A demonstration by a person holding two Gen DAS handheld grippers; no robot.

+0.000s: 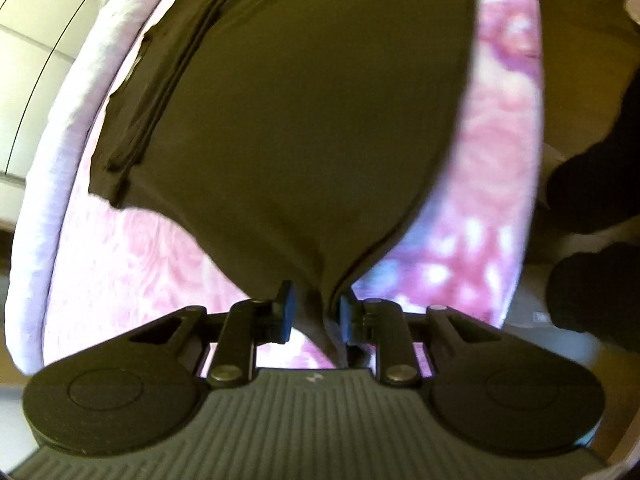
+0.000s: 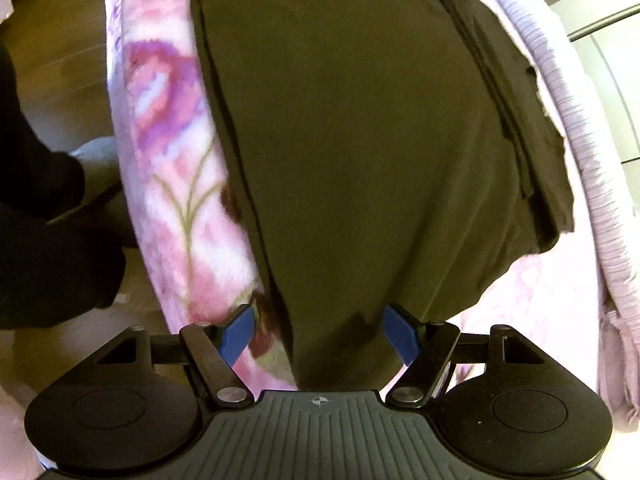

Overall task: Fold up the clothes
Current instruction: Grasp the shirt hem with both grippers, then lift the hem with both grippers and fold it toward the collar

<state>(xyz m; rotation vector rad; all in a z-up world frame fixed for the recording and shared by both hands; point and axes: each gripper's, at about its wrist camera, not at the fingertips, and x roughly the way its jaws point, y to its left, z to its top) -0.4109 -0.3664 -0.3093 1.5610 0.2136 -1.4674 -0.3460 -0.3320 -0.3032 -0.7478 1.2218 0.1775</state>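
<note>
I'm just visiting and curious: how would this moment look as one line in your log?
task: fold clothes | left gripper: shut on dark garment | right gripper: open around its edge | surface: pink floral blanket

Olive garment on pink floral blanket
Plain olive-brown garment (image 1: 304, 112); pink blanket (image 2: 176, 168) with purple blooms and green stems at 9 o'clock; blue pads on fingers (image 2: 236, 332)

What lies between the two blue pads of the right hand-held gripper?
In the right wrist view, a corner of the dark garment lies between the open pads of the right hand-held gripper, with the pink floral blanket beneath.
</note>
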